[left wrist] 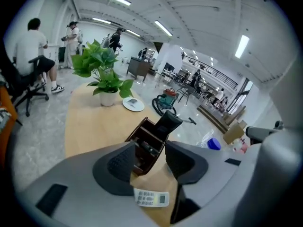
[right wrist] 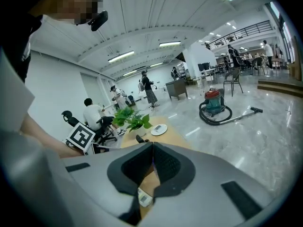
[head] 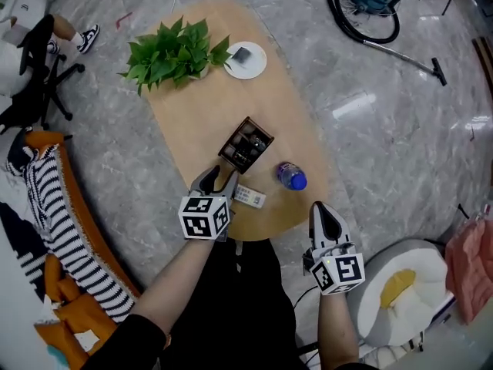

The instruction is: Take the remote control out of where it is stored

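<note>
A white remote control (head: 249, 196) lies flat on the wooden table (head: 192, 122) near its front edge. My left gripper (head: 219, 182) hovers just left of it, open, its pads touching nothing. In the left gripper view the white remote control (left wrist: 151, 198) shows low under the left gripper (left wrist: 147, 148). Beyond the jaws stands a brown storage box (head: 246, 144) with a black remote (left wrist: 168, 123) upright in it. My right gripper (head: 322, 213) is shut and empty, off the table's front right edge; through the right gripper (right wrist: 152, 148) a corner of the white remote (right wrist: 144, 198) shows.
A blue-capped bottle (head: 292, 176) stands right of the white remote. A potted plant (head: 176, 51) and a white plate (head: 246, 60) sit at the far end. A sofa with a striped blanket (head: 46, 206) lies left, a white seat (head: 400, 291) right, a vacuum cleaner (head: 370, 6) beyond.
</note>
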A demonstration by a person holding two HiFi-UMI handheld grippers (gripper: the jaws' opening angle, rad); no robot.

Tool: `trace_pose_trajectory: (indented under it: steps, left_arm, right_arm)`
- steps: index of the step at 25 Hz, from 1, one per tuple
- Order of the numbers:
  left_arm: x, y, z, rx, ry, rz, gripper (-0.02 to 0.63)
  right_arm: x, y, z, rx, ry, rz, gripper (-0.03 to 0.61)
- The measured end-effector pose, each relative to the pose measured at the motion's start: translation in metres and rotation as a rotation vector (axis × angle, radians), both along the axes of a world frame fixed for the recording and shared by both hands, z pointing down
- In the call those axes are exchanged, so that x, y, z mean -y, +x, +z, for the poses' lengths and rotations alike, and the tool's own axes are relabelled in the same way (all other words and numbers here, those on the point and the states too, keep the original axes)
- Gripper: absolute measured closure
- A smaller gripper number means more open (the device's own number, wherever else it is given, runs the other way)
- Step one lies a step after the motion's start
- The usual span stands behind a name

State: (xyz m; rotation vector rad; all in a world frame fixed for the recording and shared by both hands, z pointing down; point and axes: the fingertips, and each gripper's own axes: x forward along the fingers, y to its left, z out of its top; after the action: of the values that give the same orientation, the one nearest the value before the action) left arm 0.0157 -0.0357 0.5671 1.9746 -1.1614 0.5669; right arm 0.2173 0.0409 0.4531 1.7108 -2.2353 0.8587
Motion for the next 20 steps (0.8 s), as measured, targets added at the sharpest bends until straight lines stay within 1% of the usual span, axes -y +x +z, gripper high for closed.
trace_pose_trajectory:
  steps: [2,3,6,7,8,14,17,20]
  left_arm:
    - [0.003,0.005,0.013,-0.052,-0.066,-0.067,0.433]
    - [0.005,0.007,0.02,-0.088,-0.11,-0.119,0.433]
    - [0.012,0.005,0.037,-0.205,-0.239,-0.34,0.433]
    - [0.015,0.004,0.041,-0.233,-0.264,-0.401,0.433]
    - [0.018,0.005,0.044,-0.254,-0.279,-0.44,0.433]
    - [0.027,0.011,0.058,-0.305,-0.313,-0.549,0.433]
    - [0.029,0.009,0.069,-0.292,-0.343,-0.614,0.433]
    - [0.029,0.012,0.078,-0.273,-0.365,-0.646,0.434]
  right_arm:
    - [0.004,0.005,0.006,0.008,-0.011,-0.006,0.571]
    - [0.005,0.007,0.009,0.01,-0.017,-0.011,0.571]
    - [0.006,0.013,0.018,0.011,-0.038,-0.024,0.571]
    - [0.006,0.015,0.02,0.013,-0.044,-0.027,0.571]
    - [0.007,0.017,0.022,0.015,-0.05,-0.03,0.571]
    - [0.009,0.031,0.03,0.025,-0.065,-0.025,0.571]
    - [0.008,0.038,0.034,0.027,-0.075,-0.02,0.571]
    - [0.006,0.042,0.039,0.025,-0.084,-0.013,0.571]
